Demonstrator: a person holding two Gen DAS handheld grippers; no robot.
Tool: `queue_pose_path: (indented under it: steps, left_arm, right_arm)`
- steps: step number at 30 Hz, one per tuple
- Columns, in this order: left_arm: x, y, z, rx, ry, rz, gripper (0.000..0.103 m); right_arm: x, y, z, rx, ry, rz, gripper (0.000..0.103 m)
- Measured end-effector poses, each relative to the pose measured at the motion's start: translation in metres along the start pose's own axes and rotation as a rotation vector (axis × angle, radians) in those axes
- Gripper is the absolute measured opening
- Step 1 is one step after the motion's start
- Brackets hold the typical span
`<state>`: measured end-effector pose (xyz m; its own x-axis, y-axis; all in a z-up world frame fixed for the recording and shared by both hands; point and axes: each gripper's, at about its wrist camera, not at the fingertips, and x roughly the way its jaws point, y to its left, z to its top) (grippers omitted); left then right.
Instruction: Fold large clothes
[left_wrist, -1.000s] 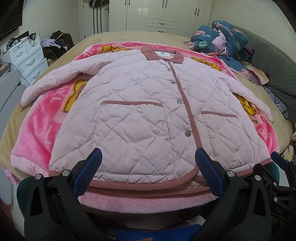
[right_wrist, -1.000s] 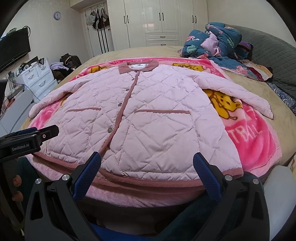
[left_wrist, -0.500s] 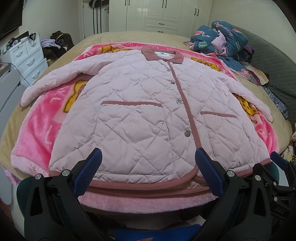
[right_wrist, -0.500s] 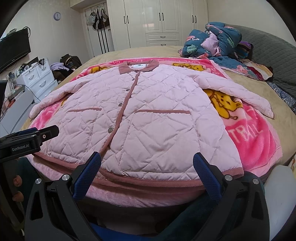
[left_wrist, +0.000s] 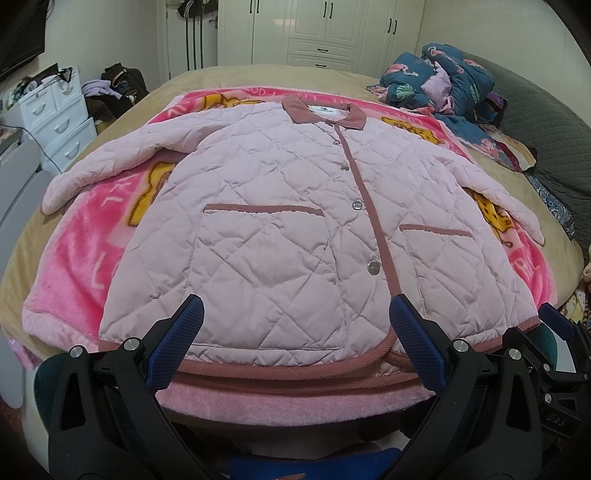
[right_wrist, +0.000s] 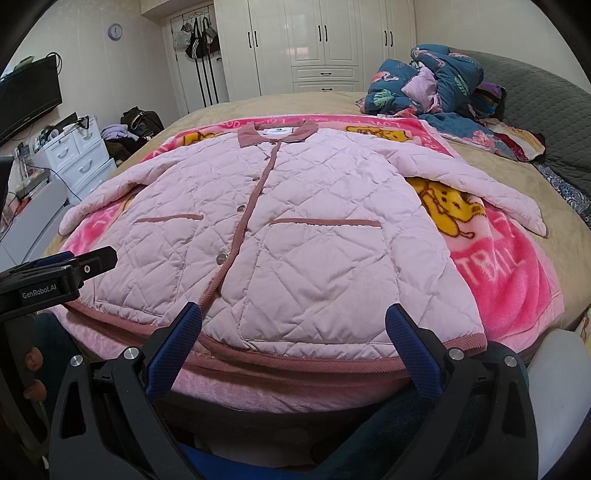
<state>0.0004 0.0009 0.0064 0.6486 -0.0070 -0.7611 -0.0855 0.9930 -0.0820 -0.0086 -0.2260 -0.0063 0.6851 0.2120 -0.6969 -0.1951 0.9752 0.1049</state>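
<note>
A pale pink quilted jacket (left_wrist: 280, 221) (right_wrist: 295, 236) with dusty-rose trim lies flat, buttoned and face up on a bright pink cartoon blanket (left_wrist: 85, 251) (right_wrist: 517, 273), both sleeves spread outward. My left gripper (left_wrist: 295, 332) hovers open just short of the hem's left half, fingers wide apart, holding nothing. My right gripper (right_wrist: 295, 332) stands open in front of the hem's right half, also with nothing between its fingers. The left gripper's body (right_wrist: 48, 273) shows at the left edge of the right wrist view.
The blanket covers a beige bed (left_wrist: 258, 77). A heap of dark blue patterned bedding (left_wrist: 443, 85) sits at the far right beside a grey quilted headboard (left_wrist: 546, 129). White drawers (left_wrist: 55, 114) stand left of the bed, white wardrobes (right_wrist: 314, 44) behind.
</note>
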Motion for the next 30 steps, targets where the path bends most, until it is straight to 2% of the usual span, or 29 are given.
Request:
queue_pose_path:
  steps: [15, 30]
  left_arm:
    - [-0.001, 0.0, 0.0, -0.005, -0.001, 0.005, 0.094]
    - [0.014, 0.005, 0.026, -0.015, 0.004, 0.014, 0.094]
  right_arm:
    - [0.001, 0.002, 0.0, 0.002, 0.003, 0.006, 0.099]
    - [0.016, 0.001, 0.019, -0.008, 0.021, 0.051, 0.099]
